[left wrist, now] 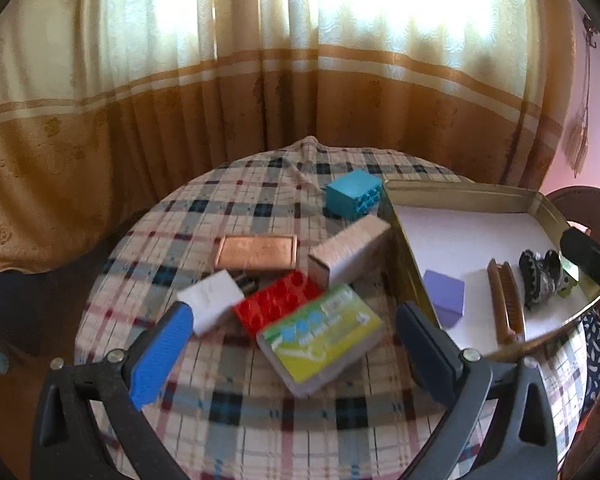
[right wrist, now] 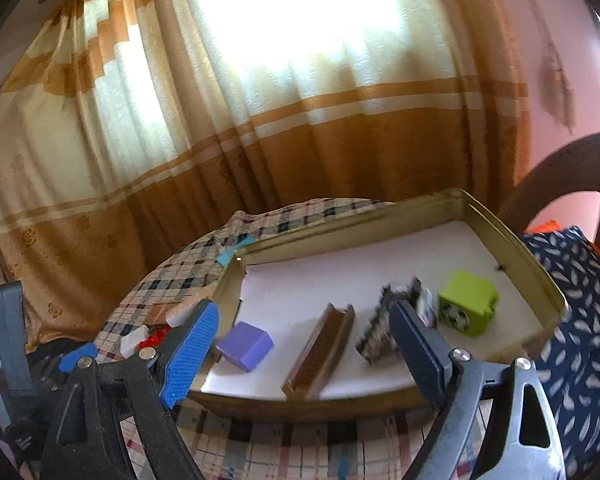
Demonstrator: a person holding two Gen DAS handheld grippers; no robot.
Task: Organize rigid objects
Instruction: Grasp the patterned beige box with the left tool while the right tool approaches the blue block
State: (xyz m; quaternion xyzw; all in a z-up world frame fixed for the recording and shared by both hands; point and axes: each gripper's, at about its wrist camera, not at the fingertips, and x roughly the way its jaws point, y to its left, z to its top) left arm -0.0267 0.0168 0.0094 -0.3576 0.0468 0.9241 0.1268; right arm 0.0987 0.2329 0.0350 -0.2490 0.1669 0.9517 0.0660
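On the plaid table (left wrist: 228, 400) lie a green-and-yellow box (left wrist: 322, 336), a red studded brick (left wrist: 278, 300), a white box (left wrist: 212, 300), a copper tin (left wrist: 256, 252), a beige carton (left wrist: 350, 254) and a teal brick (left wrist: 352, 194). My left gripper (left wrist: 296, 344) is open above the green box. The gold tray (right wrist: 512, 256) holds a purple block (right wrist: 246, 346), a brown comb (right wrist: 322, 350), a black hair clip (right wrist: 380, 336) and a lime cube (right wrist: 466, 306). My right gripper (right wrist: 300, 348) is open above the tray's front, empty.
Striped orange and cream curtains hang behind the round table. A dark patterned cloth (right wrist: 580, 320) and a brown chair back (right wrist: 560, 168) are at the tray's right. The tray (left wrist: 404, 264) overhangs the table's right side in the left wrist view.
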